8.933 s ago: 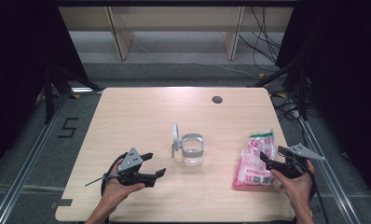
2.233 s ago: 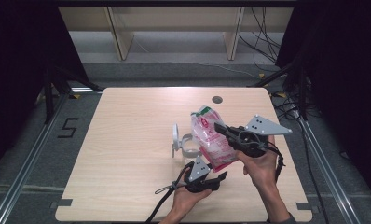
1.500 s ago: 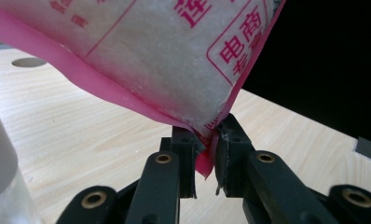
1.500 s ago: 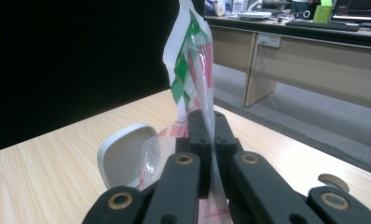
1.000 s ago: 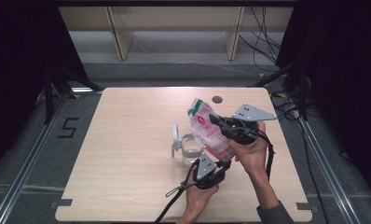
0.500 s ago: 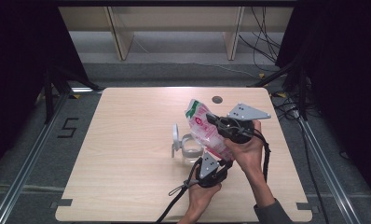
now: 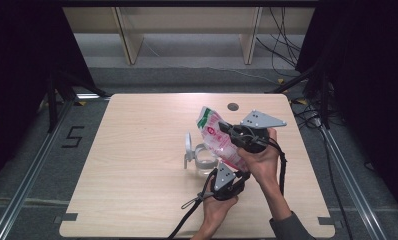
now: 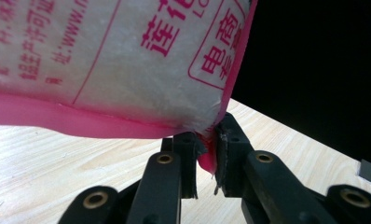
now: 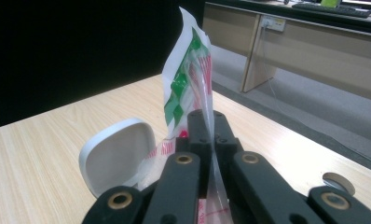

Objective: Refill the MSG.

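Observation:
A pink and white bag (image 7: 217,137) with a green top hangs tilted over a clear container (image 7: 205,161), whose white lid (image 7: 188,144) stands flipped up. My right gripper (image 7: 227,131) is shut on the bag's upper part. In the right gripper view the jaws (image 9: 207,126) pinch the clear plastic below the green top (image 9: 186,79), and the lid (image 9: 116,156) sits to the left. My left gripper (image 7: 237,175) is shut on the bag's lower corner. In the left gripper view the pads (image 8: 206,158) clamp the pink seam, with the printed bag (image 8: 104,60) above.
The light wooden table (image 7: 137,150) has a round grommet hole (image 7: 232,106) near its far edge. Wooden shelving stands beyond the table, and cables lie on the floor at the right. Dark curtains flank both sides.
The bag's top has tipped slightly further left over the container. Both grippers keep their hold, and the hands have barely shifted.

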Tool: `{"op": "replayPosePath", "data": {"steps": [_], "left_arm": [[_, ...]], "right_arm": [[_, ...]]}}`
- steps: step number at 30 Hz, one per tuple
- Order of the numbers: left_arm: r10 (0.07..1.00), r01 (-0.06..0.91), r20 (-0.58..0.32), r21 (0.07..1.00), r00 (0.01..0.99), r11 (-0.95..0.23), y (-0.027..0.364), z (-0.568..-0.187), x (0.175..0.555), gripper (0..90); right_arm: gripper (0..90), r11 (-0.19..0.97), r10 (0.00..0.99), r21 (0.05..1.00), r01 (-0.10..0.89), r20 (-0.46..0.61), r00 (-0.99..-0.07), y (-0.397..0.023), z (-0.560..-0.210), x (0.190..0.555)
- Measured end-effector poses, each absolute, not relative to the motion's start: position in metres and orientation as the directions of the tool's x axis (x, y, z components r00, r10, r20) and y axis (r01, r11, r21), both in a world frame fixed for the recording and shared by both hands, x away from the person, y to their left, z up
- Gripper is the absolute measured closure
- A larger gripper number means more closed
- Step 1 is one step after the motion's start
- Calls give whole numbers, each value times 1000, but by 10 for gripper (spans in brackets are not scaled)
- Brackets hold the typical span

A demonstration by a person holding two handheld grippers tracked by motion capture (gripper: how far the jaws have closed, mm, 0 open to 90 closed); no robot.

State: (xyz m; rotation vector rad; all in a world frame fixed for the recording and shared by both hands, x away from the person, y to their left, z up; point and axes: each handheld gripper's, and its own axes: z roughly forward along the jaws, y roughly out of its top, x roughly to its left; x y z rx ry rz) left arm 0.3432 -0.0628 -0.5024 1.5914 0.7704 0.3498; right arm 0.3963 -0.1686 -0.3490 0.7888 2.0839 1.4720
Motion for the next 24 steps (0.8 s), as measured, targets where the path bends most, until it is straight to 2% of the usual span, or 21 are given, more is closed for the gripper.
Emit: {"op": "replayPosePath", "data": {"steps": [9, 12, 13, 24], "left_arm": [[649, 282, -215, 959, 729, 1, -64, -502, 345, 798], [648, 275, -185, 961, 738, -39, -61, -502, 346, 798], [647, 283, -218, 959, 731, 3, -64, -502, 345, 798], [640, 282, -205, 959, 741, -18, -63, -502, 347, 798]], "right_arm": [[900, 260, 696, 944, 205, -36, -718, -163, -352, 398], [900, 273, 692, 943, 188, -57, -719, -163, -352, 400], [900, 278, 693, 944, 179, -68, -718, -163, -352, 401], [900, 281, 695, 938, 204, -52, -717, -159, -353, 399]]}}
